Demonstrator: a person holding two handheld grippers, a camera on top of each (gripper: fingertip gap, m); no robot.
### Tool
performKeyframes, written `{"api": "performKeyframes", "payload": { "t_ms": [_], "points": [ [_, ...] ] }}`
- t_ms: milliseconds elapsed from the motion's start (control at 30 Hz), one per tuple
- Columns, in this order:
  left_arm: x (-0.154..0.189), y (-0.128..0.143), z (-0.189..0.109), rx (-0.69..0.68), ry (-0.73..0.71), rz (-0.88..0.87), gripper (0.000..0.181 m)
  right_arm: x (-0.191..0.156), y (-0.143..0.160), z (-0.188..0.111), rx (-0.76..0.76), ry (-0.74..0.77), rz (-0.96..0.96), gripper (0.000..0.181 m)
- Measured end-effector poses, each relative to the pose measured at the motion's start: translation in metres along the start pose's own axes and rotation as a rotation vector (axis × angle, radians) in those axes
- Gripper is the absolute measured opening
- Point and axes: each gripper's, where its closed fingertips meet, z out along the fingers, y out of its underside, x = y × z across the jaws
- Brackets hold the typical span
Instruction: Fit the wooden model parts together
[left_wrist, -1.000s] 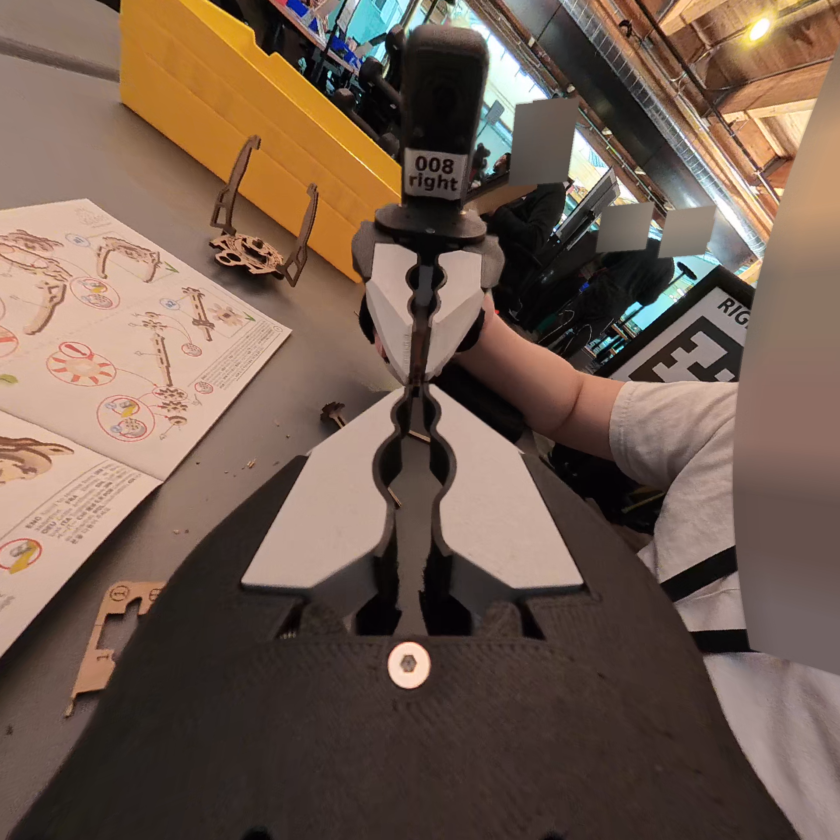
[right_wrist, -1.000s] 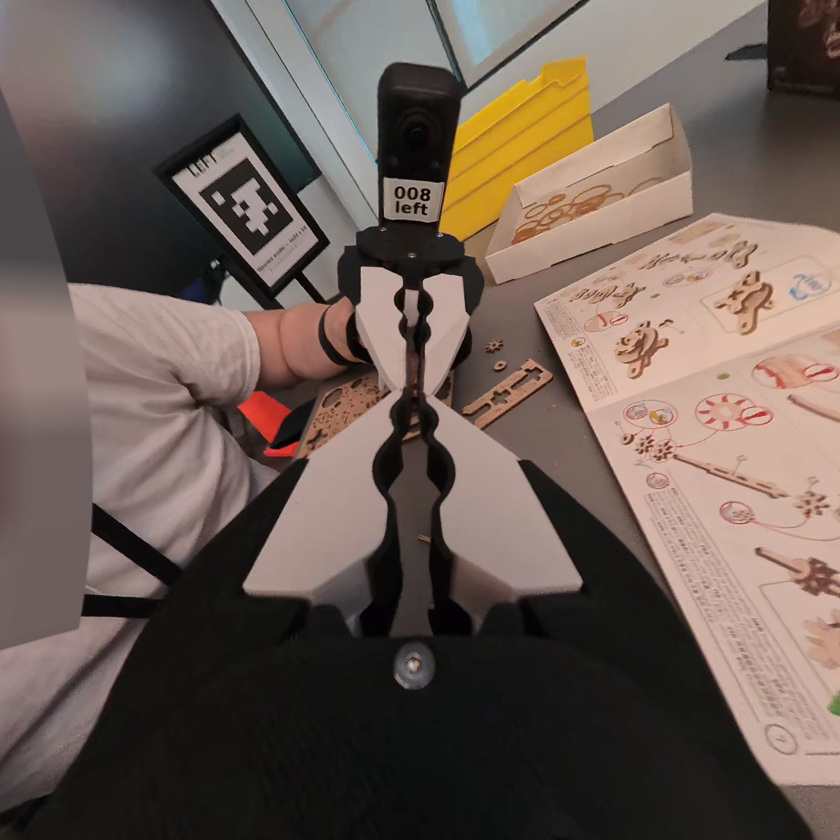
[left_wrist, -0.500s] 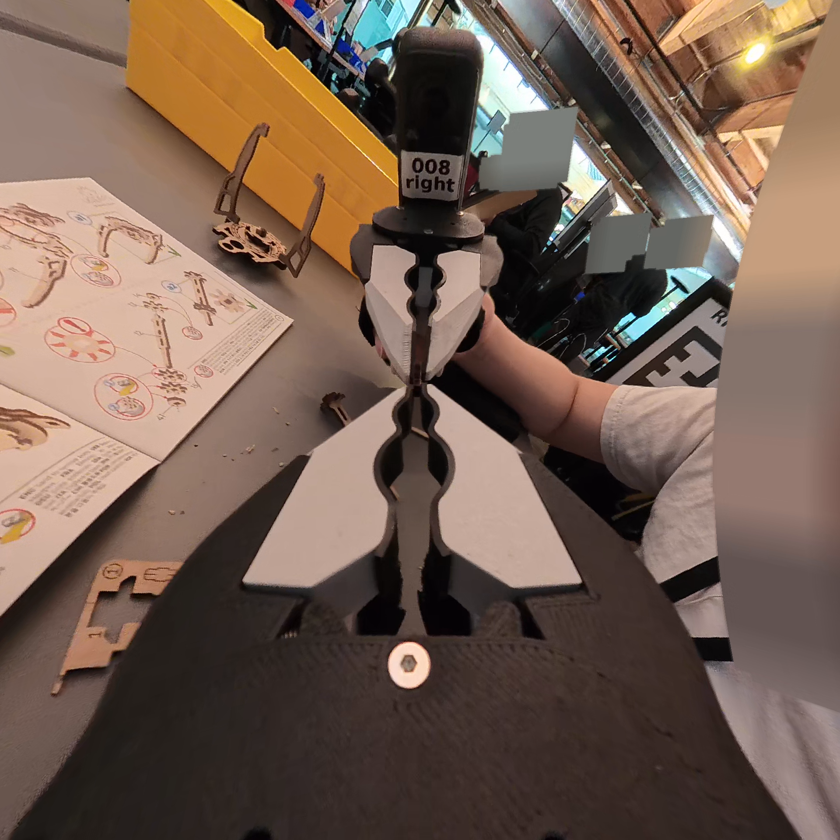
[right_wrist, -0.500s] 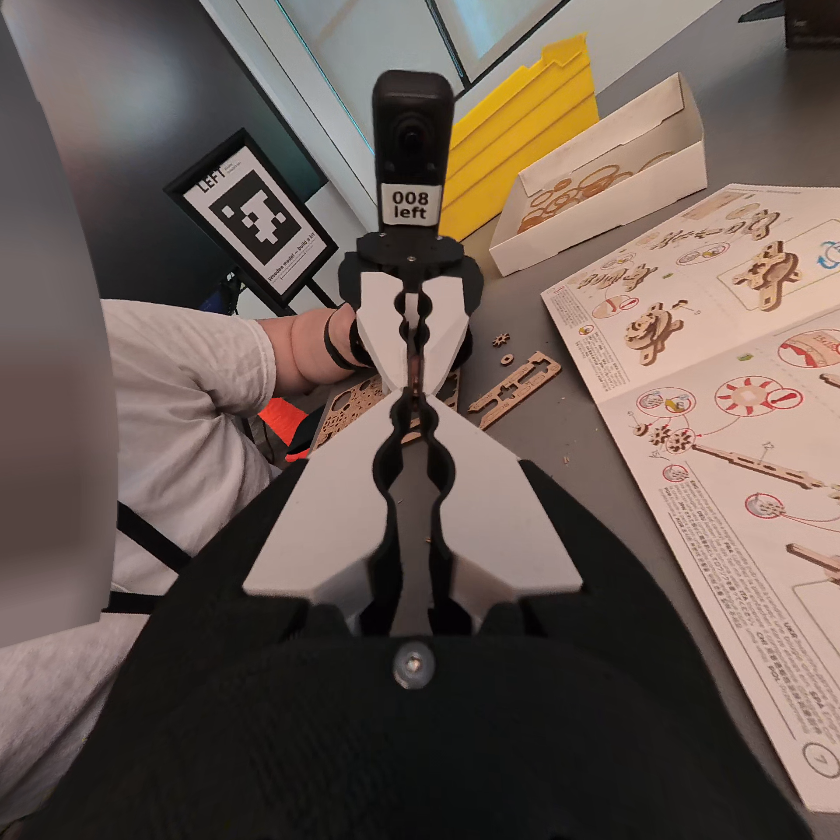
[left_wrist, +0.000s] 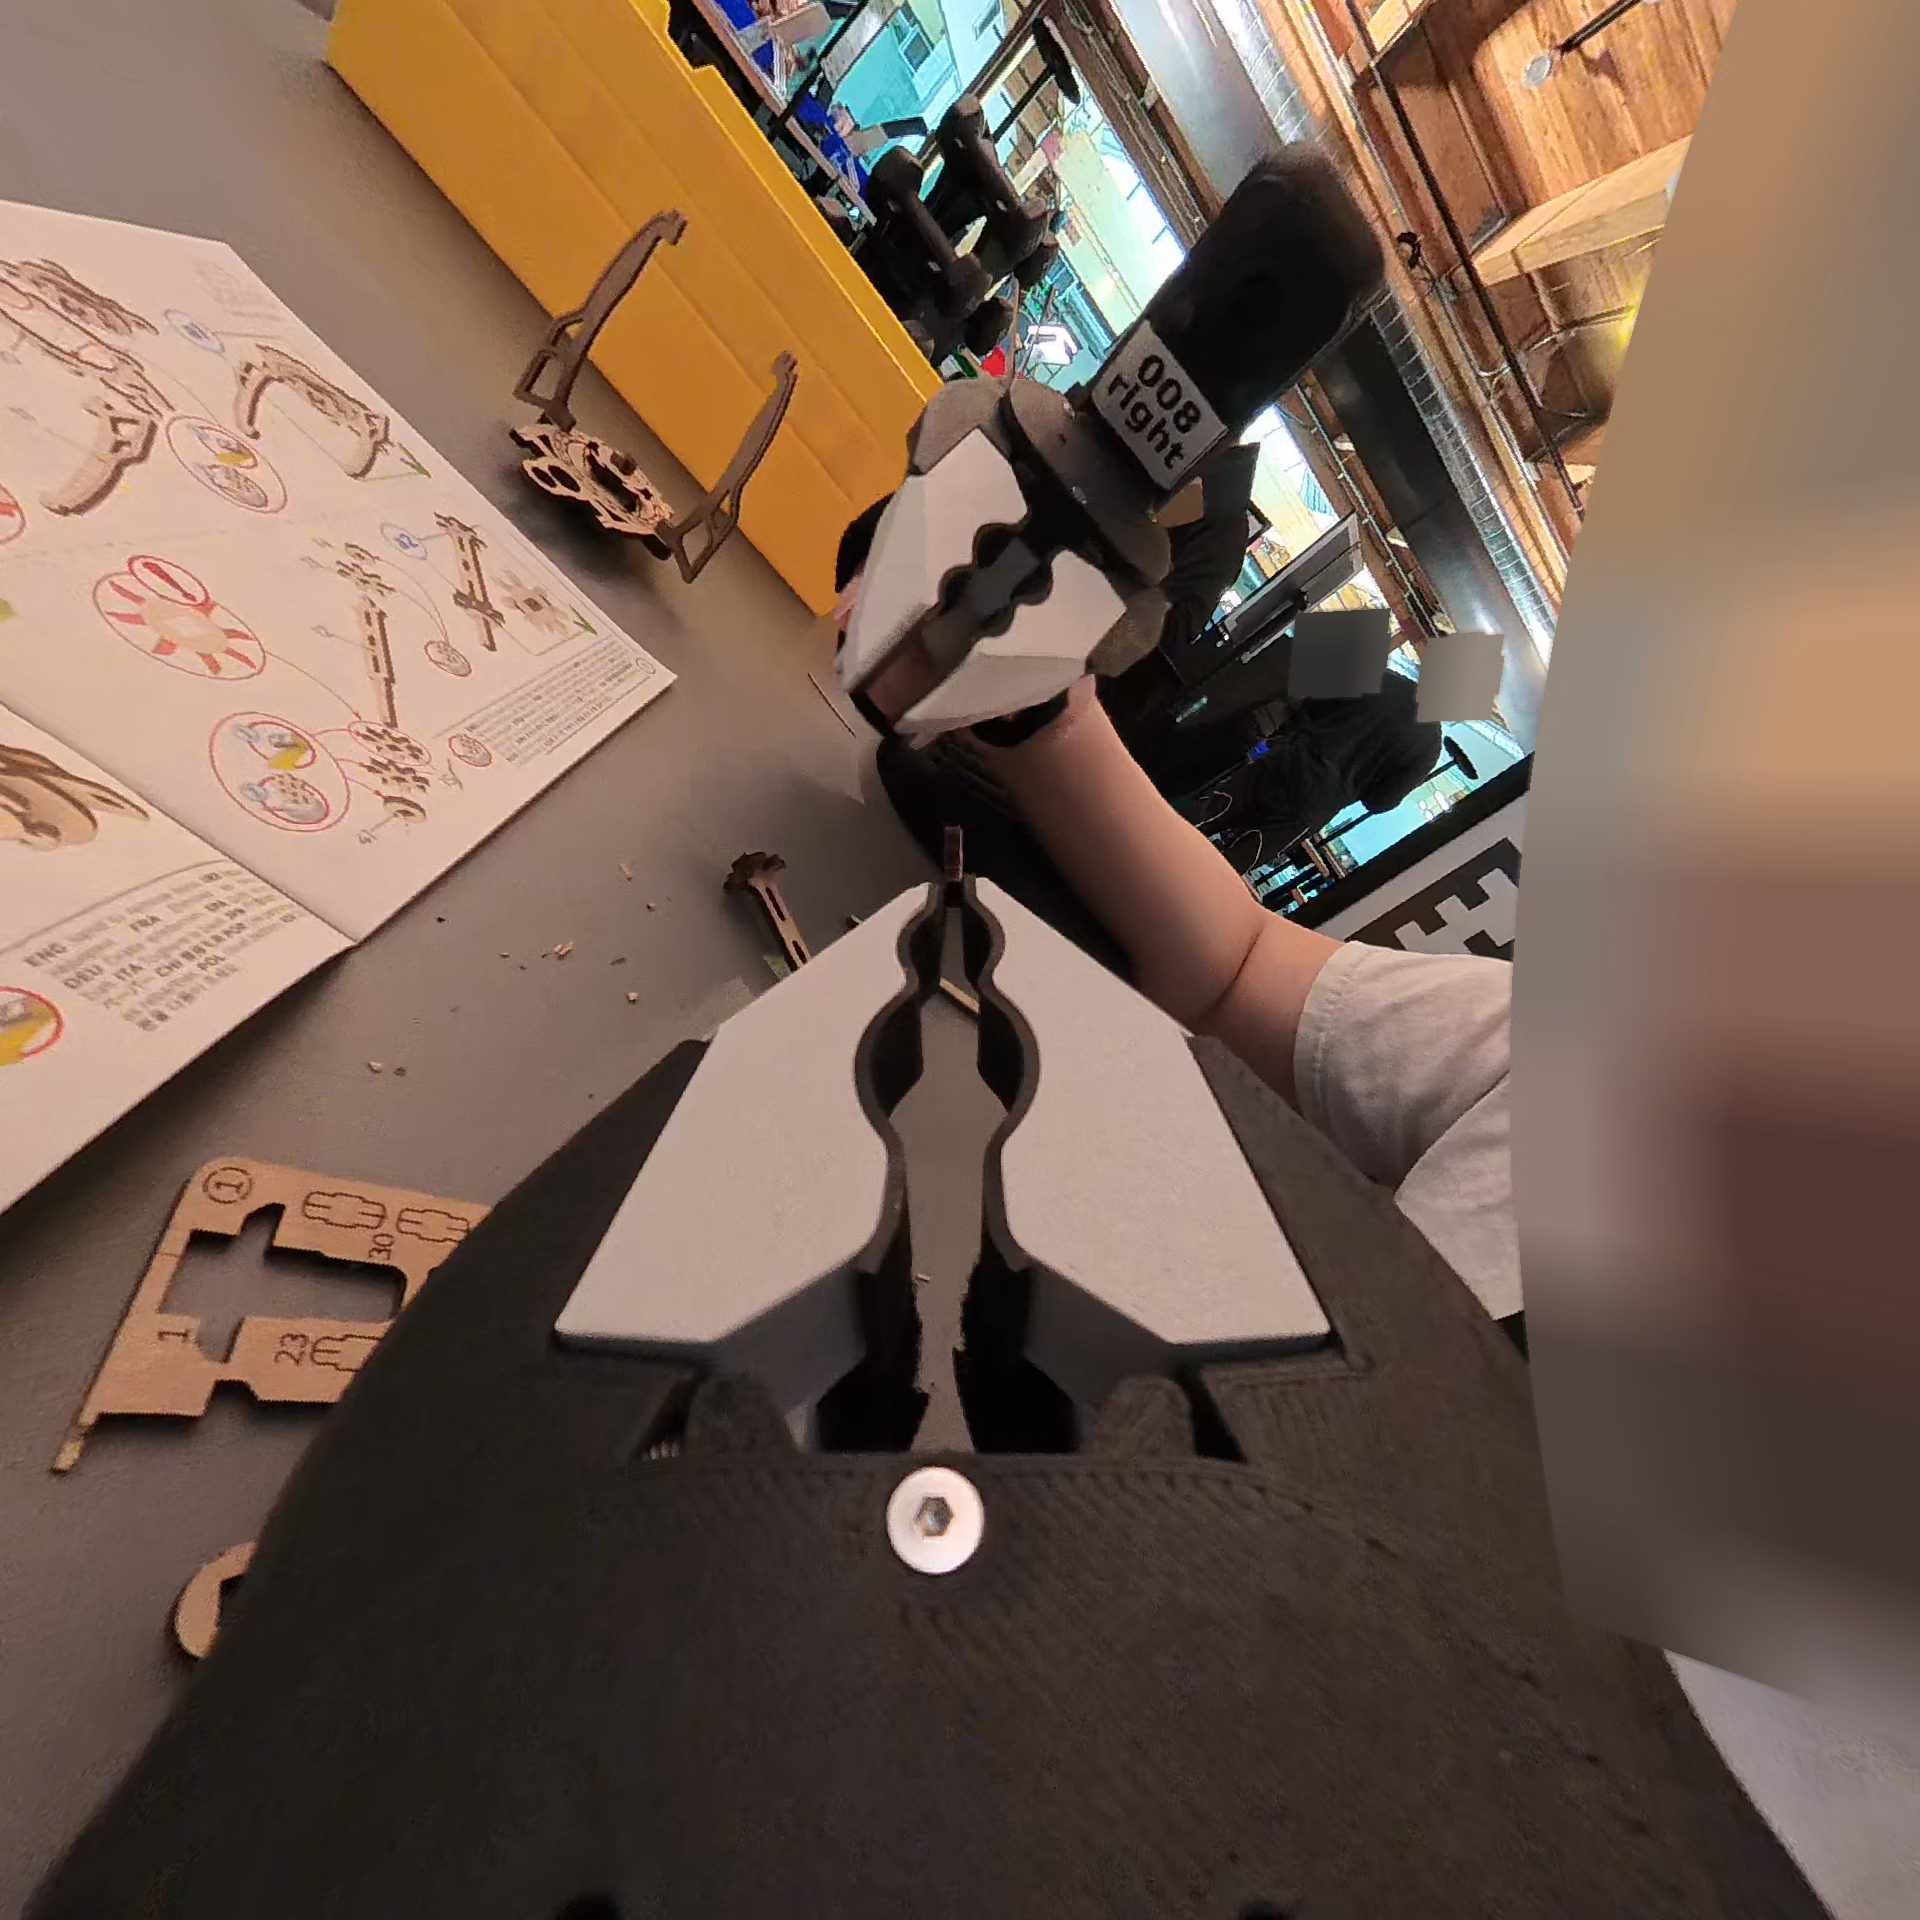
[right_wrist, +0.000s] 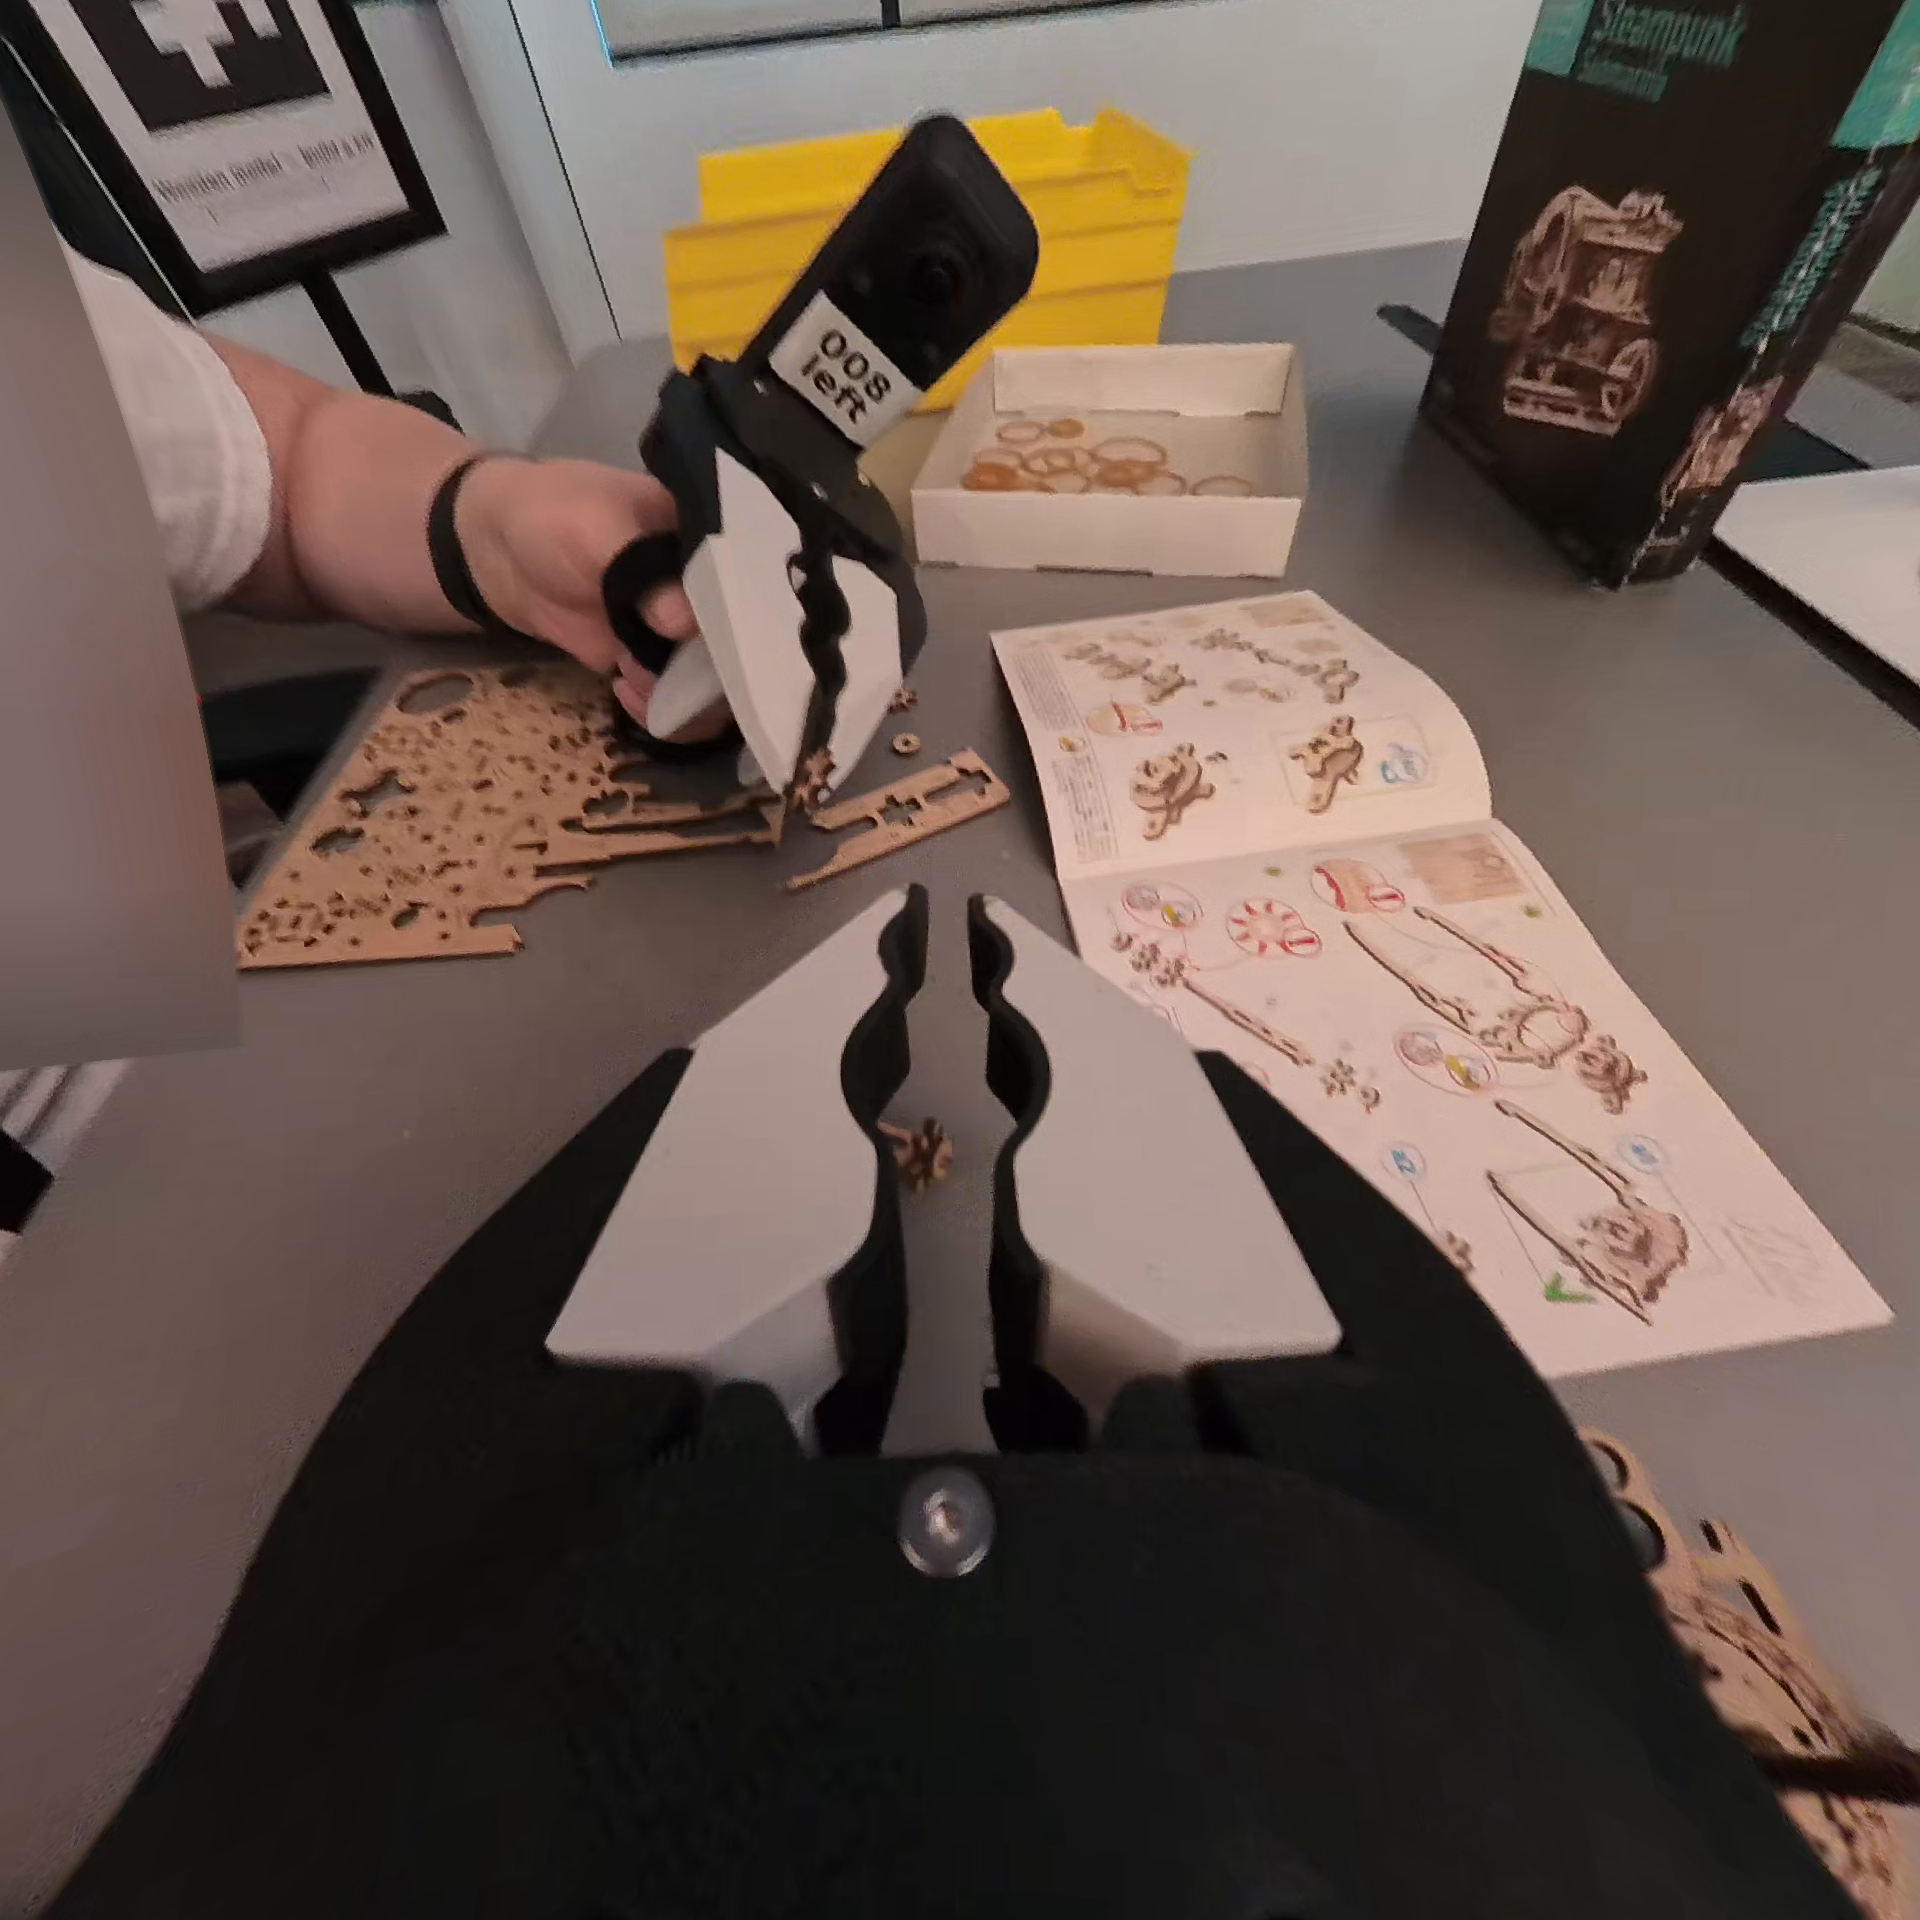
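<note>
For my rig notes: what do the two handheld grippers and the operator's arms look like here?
Both the left gripper and right gripper have textured black printed bodies, pale grey wedge fingers with wavy black inner pads, a black camera block and a white sticker. The person wears a white short-sleeved shirt and a black wristband.

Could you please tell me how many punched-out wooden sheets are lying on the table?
3: a large sheet at left near the left gripper, a narrow strip beside it, and a third sheet at the lower right, partly hidden by the right gripper. Others may be hidden.
</note>
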Motion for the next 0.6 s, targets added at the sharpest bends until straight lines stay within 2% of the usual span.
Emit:
{"api": "performKeyframes", "payload": {
  "t_ms": [267,400,600],
  "points": [
    [0.0,-0.001,-0.001,0.002,-0.016,0.029,0.0,0.001,0.057,-0.007,-0.346,0.011,-0.119,0.014],
    [0.0,-0.002,-0.001,0.001,-0.019,0.043,0.0,-0.007,0.062,-0.004,-0.367,-0.035,-0.134,0.017],
    [0.0,-0.003,-0.002,0.006,-0.025,0.054,0.0,-0.004,0.065,-0.003,-0.368,-0.025,-0.134,0.017]
  ]
}}
